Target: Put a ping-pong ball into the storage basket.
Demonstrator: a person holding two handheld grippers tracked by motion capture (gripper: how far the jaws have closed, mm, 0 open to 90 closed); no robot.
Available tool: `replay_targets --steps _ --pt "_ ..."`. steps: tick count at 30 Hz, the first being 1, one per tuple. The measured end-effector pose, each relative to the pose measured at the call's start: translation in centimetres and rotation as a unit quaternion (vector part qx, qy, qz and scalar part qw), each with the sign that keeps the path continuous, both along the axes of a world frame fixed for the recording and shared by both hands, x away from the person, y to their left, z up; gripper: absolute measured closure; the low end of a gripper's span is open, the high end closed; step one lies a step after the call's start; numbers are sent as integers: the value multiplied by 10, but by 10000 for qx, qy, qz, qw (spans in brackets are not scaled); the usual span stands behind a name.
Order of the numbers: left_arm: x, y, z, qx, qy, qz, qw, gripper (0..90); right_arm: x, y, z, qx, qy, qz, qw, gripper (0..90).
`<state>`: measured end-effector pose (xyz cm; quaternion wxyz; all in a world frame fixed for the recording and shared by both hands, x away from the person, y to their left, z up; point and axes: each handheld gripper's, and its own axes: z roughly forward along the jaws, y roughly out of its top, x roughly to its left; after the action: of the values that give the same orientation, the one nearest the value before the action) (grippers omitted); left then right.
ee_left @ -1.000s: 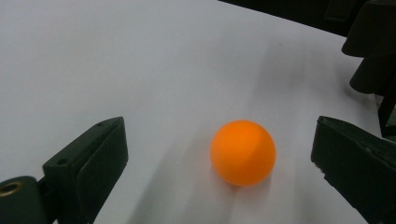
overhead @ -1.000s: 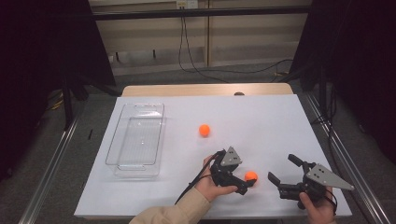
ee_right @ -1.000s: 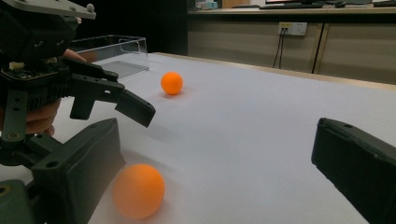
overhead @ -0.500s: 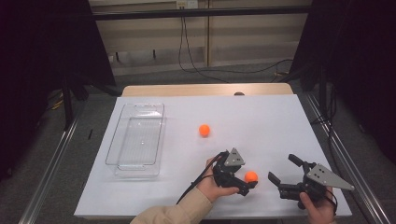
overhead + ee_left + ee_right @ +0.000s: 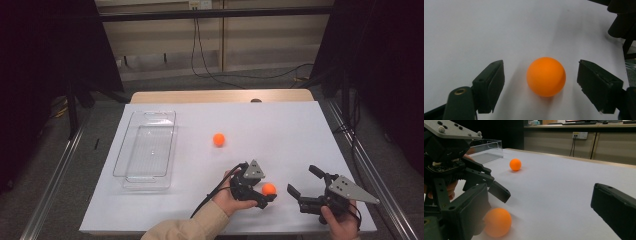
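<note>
An orange ball (image 5: 269,188) (image 5: 546,76) rests on the white table near its front edge. My left gripper (image 5: 266,191) (image 5: 541,73) lies low around it, one jaw on each side. Its jaws have just been closing, and a gap still shows between each pad (image 5: 489,87) and the ball. Right of it my right gripper (image 5: 302,179) (image 5: 540,195) stands open just above the table, with nothing between its jaws. In the right gripper view the near ball (image 5: 496,222) sits partly behind that gripper's left jaw. A second orange ball (image 5: 218,139) (image 5: 515,164) lies farther back, mid-table.
A clear plastic tray (image 5: 150,114) (image 5: 489,147), with nothing in it, stands on the left half of the table. The white table (image 5: 300,125) ends in a wooden strip at the back, with metal rails along both sides.
The left gripper's jaws have drawn closer together around the near ball. Both hands and both balls have kept their places.
</note>
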<state>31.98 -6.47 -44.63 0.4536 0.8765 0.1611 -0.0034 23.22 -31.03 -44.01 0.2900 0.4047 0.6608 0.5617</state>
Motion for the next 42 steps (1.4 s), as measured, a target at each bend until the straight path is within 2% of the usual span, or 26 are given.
replay_targets --steps 5,24,30,42 --pt "1 -1 -1 -2 30 -33 10000 279 0 0 0 1 2 0 10000 12" --pt "3 -7 -6 83 116 -133 9998 388 0 -1 0 15 10 -16 10000 11" --pt "2 -11 -8 236 87 -287 9993 414 0 -1 0 12 6 -11 10000 12" --pt "2 -13 -10 332 127 -385 9986 505 0 -2 0 31 1 -27 10000 12"
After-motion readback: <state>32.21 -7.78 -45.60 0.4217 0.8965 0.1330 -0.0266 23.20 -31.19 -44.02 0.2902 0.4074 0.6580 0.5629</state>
